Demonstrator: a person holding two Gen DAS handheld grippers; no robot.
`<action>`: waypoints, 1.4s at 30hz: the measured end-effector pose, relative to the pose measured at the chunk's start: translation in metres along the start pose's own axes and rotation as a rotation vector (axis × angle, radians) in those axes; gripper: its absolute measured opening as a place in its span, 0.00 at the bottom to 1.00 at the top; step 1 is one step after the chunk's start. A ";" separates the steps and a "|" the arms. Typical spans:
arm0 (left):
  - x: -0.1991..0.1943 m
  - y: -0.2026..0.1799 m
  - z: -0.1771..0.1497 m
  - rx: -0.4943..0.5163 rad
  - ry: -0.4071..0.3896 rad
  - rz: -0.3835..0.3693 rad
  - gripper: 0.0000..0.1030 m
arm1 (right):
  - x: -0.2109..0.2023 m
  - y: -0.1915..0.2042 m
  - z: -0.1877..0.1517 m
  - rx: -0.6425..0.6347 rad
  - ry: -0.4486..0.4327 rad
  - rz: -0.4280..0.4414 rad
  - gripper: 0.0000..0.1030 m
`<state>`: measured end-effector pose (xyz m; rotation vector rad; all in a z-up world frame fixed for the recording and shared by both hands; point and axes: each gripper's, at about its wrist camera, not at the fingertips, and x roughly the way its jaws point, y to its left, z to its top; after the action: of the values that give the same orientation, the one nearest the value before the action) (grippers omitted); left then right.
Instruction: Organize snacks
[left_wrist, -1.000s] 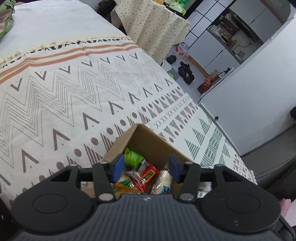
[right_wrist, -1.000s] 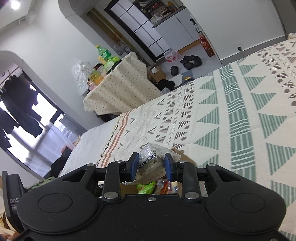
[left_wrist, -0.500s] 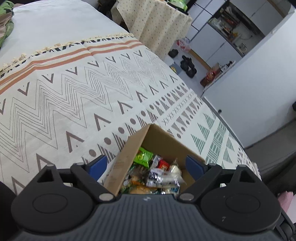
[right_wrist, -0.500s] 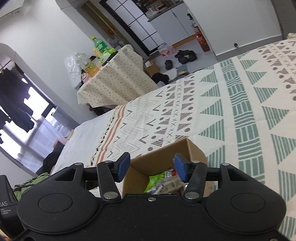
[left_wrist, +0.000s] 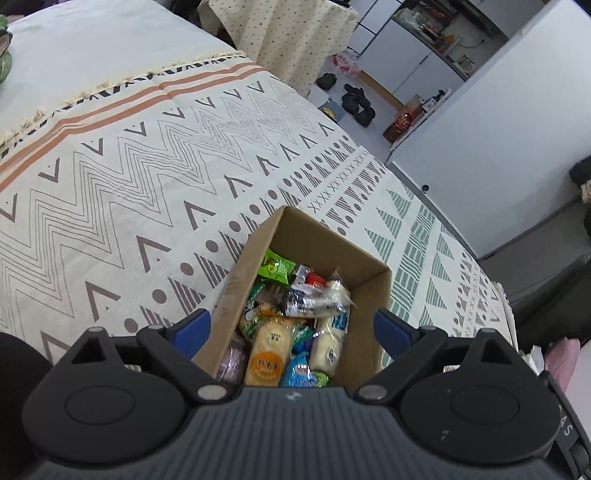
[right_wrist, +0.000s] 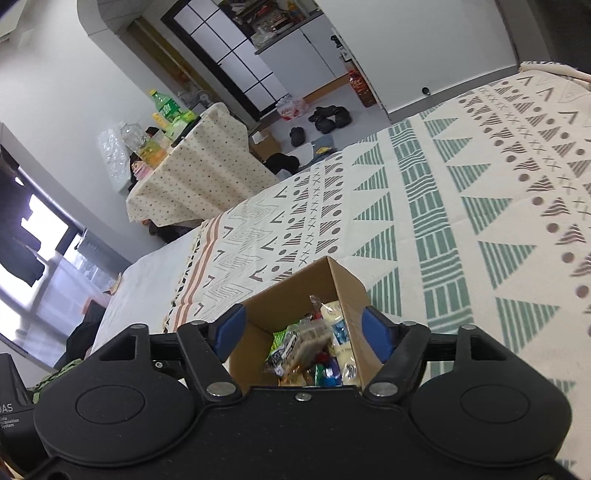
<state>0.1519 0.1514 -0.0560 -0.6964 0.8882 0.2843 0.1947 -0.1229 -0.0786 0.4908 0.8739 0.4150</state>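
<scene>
An open cardboard box (left_wrist: 317, 236) sits on the patterned blanket, filled with several wrapped snacks (left_wrist: 291, 317); a green packet (left_wrist: 277, 267) lies by its far wall. My left gripper (left_wrist: 291, 334) hovers above the box's near end. Its jaws are opening wide, one blue pad on each side of the box, and grip nothing. In the right wrist view the same box (right_wrist: 295, 291) shows snacks (right_wrist: 310, 343) piled inside. My right gripper (right_wrist: 303, 334) hangs above it with its jaws opening and nothing between the pads.
The blanket (left_wrist: 147, 166) covers a bed that stretches away on all sides of the box. Beyond the bed stand a table under a dotted cloth (right_wrist: 192, 173) with bottles on it, dark shoes (left_wrist: 354, 103) on the floor, and a white wall (left_wrist: 498, 129).
Both grippers' jaws have spread apart and both have lifted back from the box. The right one let go of a clear-wrapped packet, which now lies among the snacks.
</scene>
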 end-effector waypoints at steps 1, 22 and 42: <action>-0.003 -0.001 -0.001 0.003 0.002 -0.002 0.94 | -0.005 0.000 -0.001 -0.003 -0.005 -0.007 0.74; -0.078 -0.020 -0.045 0.203 -0.046 -0.007 1.00 | -0.098 -0.009 -0.022 -0.010 -0.073 -0.079 1.00; -0.134 -0.025 -0.085 0.436 -0.083 -0.015 1.00 | -0.168 -0.008 -0.058 -0.137 -0.066 -0.137 1.00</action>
<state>0.0302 0.0832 0.0241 -0.2845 0.8296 0.0987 0.0517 -0.2049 -0.0104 0.3143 0.8046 0.3285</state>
